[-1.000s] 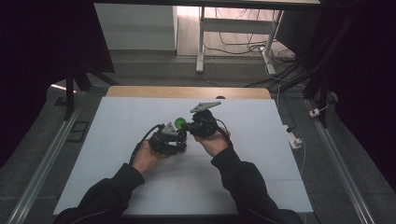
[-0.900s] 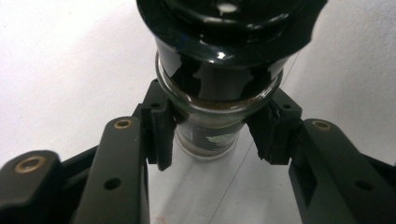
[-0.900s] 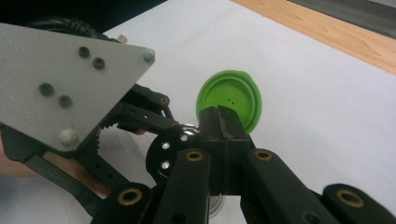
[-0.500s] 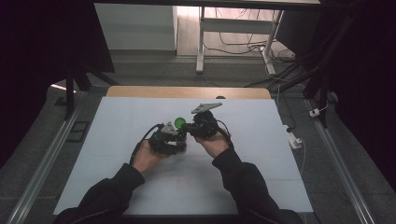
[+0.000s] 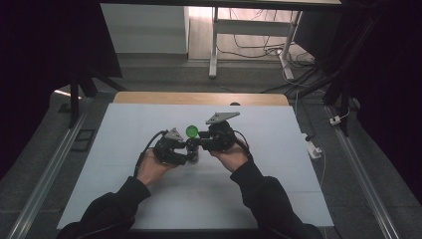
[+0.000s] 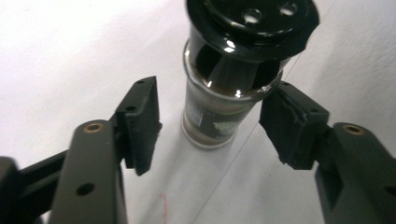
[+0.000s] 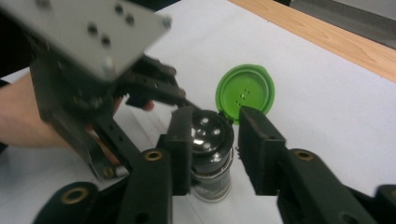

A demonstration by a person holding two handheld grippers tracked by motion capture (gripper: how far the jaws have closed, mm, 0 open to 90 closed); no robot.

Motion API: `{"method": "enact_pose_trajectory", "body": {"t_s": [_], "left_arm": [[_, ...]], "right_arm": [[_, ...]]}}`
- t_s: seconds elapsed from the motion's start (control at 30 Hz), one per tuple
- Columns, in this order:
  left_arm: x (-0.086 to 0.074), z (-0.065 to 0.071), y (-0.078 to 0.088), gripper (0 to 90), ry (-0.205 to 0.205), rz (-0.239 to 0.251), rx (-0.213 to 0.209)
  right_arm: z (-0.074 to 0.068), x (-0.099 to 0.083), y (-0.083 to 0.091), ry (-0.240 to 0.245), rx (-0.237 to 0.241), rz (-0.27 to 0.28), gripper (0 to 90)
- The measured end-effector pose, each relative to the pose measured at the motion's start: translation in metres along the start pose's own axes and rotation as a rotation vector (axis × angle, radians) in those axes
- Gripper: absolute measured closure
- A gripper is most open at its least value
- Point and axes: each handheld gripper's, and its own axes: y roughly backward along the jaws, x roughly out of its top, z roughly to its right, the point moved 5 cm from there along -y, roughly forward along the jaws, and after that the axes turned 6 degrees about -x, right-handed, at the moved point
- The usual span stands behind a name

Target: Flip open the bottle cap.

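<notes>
Left gripper view shows your left gripper [image 6: 210,126] parted around the spice jar [image 6: 219,112], right gripper [image 7: 215,140] loosening too, so next withdraw both clear.

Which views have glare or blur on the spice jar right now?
Left gripper view: the spice jar is soft, with bright glints on its black cap. Right gripper view: glare spots on the cap; the near tongs and the grey plate are blurred. High view: dim, the jar too small to judge.
</notes>
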Motion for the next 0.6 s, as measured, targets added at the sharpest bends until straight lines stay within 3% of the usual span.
{"method": "enact_pose_trajectory", "body": {"t_s": [0.23, 0.43, 0.6], "left_arm": [[-0.005, 0.0, 0.016, 30.5, 0.041, 0.01, -0.029], [-0.009, 0.007, 0.025, 24.0, 0.051, 0.001, -0.053], [-0.01, 0.01, 0.029, 18.8, 0.08, 0.001, -0.051]], "right_arm": [[-0.001, -0.006, 0.007, -0.005, -0.008, -0.004, 52.3], [-0.005, -0.012, 0.014, -0.019, 0.002, -0.005, 39.3], [-0.008, -0.018, 0.015, -0.016, 0.005, -0.014, 31.0]]}}
